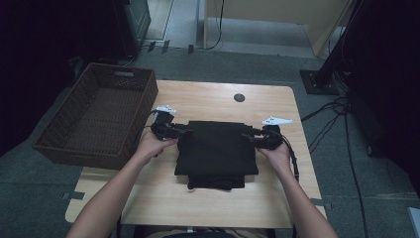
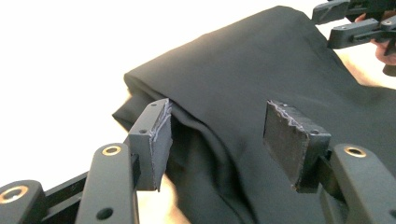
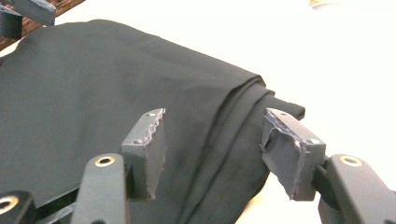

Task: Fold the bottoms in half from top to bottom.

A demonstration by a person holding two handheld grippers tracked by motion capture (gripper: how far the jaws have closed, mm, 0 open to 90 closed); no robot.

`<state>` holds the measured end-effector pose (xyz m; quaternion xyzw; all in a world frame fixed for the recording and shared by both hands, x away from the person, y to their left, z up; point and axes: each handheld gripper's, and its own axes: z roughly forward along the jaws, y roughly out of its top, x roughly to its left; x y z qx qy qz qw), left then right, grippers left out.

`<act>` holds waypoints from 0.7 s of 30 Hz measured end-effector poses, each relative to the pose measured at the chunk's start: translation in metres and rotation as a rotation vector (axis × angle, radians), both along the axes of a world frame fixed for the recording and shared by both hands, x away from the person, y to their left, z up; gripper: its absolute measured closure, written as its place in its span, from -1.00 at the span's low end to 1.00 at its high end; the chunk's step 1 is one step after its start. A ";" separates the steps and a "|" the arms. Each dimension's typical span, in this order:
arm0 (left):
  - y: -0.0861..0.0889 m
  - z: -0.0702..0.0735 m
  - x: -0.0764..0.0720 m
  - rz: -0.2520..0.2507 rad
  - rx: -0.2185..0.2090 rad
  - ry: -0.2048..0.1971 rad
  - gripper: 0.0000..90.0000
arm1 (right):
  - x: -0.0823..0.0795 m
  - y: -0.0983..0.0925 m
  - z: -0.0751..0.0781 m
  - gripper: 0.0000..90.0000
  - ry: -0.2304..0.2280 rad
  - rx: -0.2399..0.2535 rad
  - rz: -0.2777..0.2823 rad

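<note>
A folded black cloth lies flat in the middle of the wooden table. My left gripper is at the cloth's left edge and my right gripper is at its right edge, each pointing inward. In the left gripper view the jaws stand wide apart around the folded edge of the cloth, and the pads do not press on it. The right gripper view has its jaws likewise apart over the layered edge of the cloth. Both grippers are open.
A brown wicker basket with nothing in it sits at the table's left side, overhanging the edge. A small dark round disc is set in the tabletop at the back. Cables run across the floor to the right.
</note>
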<state>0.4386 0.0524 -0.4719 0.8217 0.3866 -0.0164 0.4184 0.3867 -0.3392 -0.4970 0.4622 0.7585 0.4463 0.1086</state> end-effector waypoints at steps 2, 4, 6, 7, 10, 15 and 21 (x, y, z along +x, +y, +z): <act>-0.002 0.001 0.012 0.000 0.005 0.000 -0.12 | 0.012 -0.003 -0.002 -0.19 0.003 0.002 -0.012; -0.003 0.000 0.016 -0.002 0.005 -0.002 -0.14 | 0.019 -0.005 -0.004 -0.24 0.006 0.012 -0.017; -0.007 -0.004 0.027 -0.001 0.018 0.015 -0.17 | 0.027 -0.005 -0.006 -0.28 0.020 0.016 -0.022; -0.008 -0.006 0.029 0.009 0.005 0.004 -0.18 | 0.031 -0.004 -0.007 -0.31 0.024 0.019 -0.022; -0.014 -0.018 0.034 0.023 0.006 0.013 -0.19 | 0.040 -0.001 -0.012 -0.36 0.048 0.016 -0.019; -0.026 -0.035 0.034 -0.006 0.063 0.019 -0.23 | 0.049 0.006 -0.021 -0.35 0.077 0.009 0.002; -0.029 -0.035 0.032 -0.031 0.081 -0.003 -0.10 | 0.049 0.013 -0.025 -0.29 0.038 -0.013 0.012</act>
